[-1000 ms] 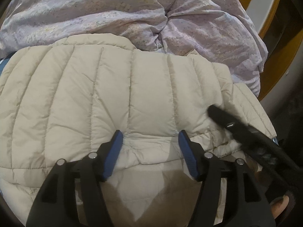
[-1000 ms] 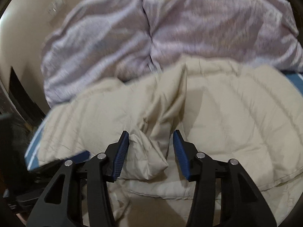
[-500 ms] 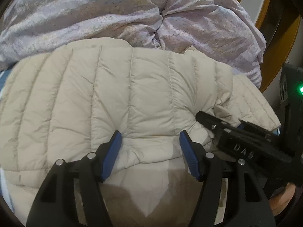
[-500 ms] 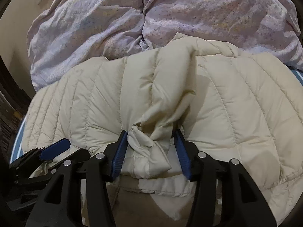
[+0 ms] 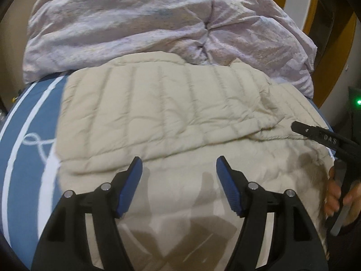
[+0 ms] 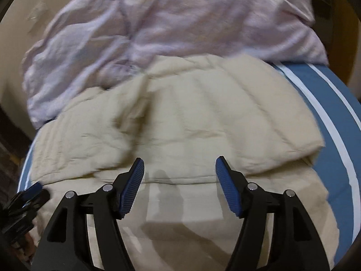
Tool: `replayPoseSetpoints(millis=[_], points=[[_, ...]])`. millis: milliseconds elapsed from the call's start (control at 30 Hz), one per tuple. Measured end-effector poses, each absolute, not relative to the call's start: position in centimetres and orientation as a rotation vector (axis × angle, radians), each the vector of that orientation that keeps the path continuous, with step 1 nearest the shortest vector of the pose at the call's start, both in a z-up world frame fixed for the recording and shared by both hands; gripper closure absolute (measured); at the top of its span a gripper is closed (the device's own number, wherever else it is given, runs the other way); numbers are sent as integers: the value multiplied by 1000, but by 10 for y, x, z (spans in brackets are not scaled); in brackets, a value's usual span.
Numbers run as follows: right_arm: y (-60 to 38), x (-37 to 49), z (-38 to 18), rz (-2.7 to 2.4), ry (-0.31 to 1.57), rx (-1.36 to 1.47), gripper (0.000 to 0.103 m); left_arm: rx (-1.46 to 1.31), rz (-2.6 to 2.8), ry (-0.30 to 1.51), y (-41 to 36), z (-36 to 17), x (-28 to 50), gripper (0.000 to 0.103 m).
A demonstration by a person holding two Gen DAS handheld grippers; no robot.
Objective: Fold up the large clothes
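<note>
Left gripper (image 5: 179, 166) hangs over the near part of the jacket (image 5: 162, 110), jaws opening wide with nothing pinched between them — the blue pads sit clear above the cloth. Right gripper (image 6: 179, 166) is likewise opening and empty, poised above the jacket's folded edge. That cream quilted jacket lies folded flat on the bed (image 5: 29, 135), whose blue sheet with white stripes shows at either side. Behind it a crumpled lilac duvet (image 5: 140, 20) is heaped — touching the jacket's far edge.
</note>
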State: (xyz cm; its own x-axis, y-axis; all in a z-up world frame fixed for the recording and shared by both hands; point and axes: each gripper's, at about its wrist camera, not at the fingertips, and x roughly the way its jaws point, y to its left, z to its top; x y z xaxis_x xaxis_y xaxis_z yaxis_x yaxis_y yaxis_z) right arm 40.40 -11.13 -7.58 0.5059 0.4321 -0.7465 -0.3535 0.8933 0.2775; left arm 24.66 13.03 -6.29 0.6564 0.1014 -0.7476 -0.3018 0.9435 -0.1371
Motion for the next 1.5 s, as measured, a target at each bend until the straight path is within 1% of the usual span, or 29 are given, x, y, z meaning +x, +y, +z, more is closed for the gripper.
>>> replayPoseSetpoints(millis=[67,133,267,400,433,500,700,1033,1167,1367,1433,1500], points=[[-112,412,-88,471,984,111,35,-271,251,831,136,-64,238,35],[-105,414,-94,462,990,84,35,-289,262,836,141,-64,230,35],[-98,409,-89,474,992,60,35,-287,294,834,148,-61,210,35],[-114,399,-78,499,988,91,35,-287,321,829,155,-58,188,35],[-118,395,-76,500,986,88,33,-286,327,830,157,-58,183,35],[-131,386,-71,505,984,78,26,-286,339,834,160,-58,171,35],[-190,353,-61,493,955,76,22,-295,380,838,170,-61,122,35],[-293,309,-84,423,984,118,22,-402,417,847,186,-78,58,35],[-309,299,-91,431,994,144,22,-463,394,844,187,-85,45,35],[-318,290,-100,446,1003,158,22,-471,378,846,178,-90,37,35],[-319,287,-100,455,999,157,24,-476,367,844,175,-90,36,35],[-318,284,-100,474,998,157,30,-483,350,841,171,-90,36,36]])
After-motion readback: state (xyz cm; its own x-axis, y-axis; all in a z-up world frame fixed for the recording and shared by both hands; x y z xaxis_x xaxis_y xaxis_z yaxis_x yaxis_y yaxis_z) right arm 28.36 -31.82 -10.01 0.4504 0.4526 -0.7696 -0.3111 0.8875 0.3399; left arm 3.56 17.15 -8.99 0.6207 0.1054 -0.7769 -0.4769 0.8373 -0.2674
